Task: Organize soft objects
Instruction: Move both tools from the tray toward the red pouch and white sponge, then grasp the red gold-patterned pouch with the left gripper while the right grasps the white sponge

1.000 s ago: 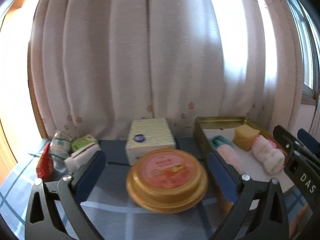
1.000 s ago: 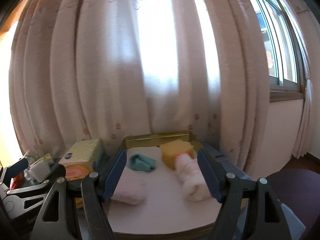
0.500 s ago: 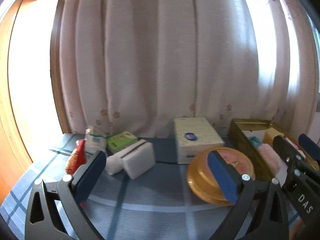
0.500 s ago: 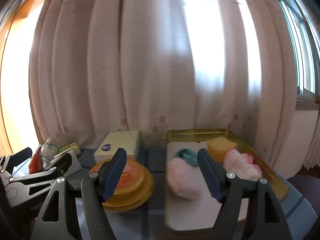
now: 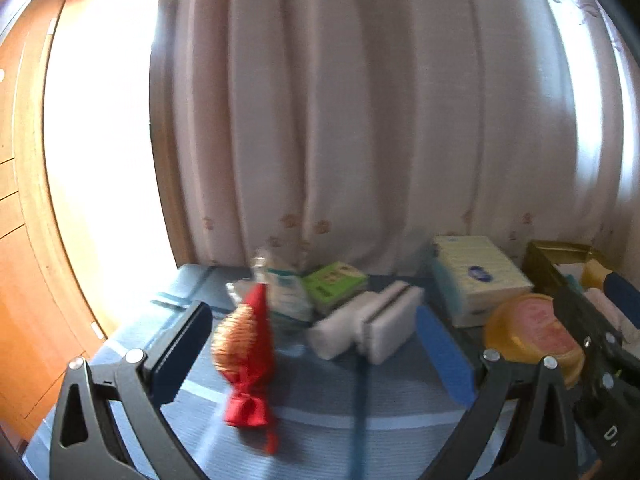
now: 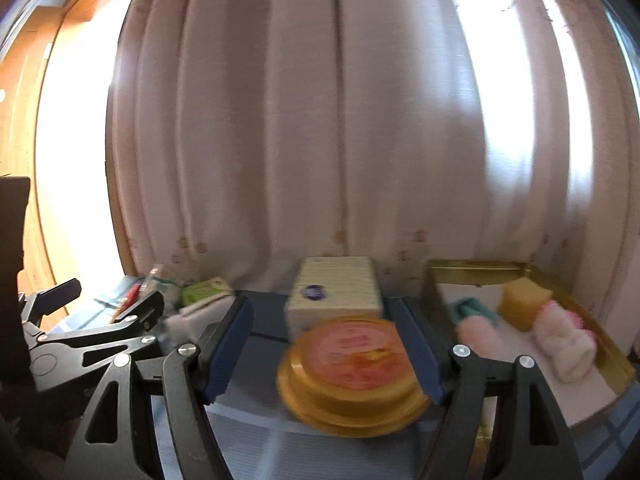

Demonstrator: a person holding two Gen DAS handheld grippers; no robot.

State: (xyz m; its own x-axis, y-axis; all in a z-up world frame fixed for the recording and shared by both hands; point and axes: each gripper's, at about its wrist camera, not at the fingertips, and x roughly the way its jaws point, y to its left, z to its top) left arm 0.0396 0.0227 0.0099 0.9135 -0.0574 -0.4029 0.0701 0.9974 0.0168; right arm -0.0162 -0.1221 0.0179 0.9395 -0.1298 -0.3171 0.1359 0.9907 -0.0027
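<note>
Trouble could start w/ the left gripper (image 5: 308,344). Its jaws stand wide apart w/ nothing in them. Right in front, between the two blue pads, stands a red pouch (image 5: 248,364) w/ a gold mesh side, tied w/ a bow at the bottom. Just past it, a bit to the gripper's right, lie two white sponges (image 5: 368,328) pressed side by side. Behind those sit a green pack (image 5: 334,286) and a clear wipes bag (image 5: 286,294), all crowded close together.

So a grab here may catch 2 things at once, or a pad may knock the pouch over, since it looks tall & tippy. My guess only.

The right gripper (image 6: 320,354) is also loose & empty, jaws wide. A round gold tin (image 6: 352,376) w/ a pink lid sits between its pads, not touched. It looks hard, not soft, so closing on it would be the wrong pick. Behind it is a tissue box (image 6: 334,292).

Off to that gripper's right is the gold tray (image 6: 616,364). In it already: a pink fluffy roll (image 6: 478,334), a teal cloth (image 6: 476,308), a yellow sponge (image 6: 524,300) & a white-pink fluffy roll (image 6: 566,344).

The two grippers are near each other, left one just beside the right one's left finger. They could bump if both reach in at once. Pics are blurry too, so aim may be off.
</note>
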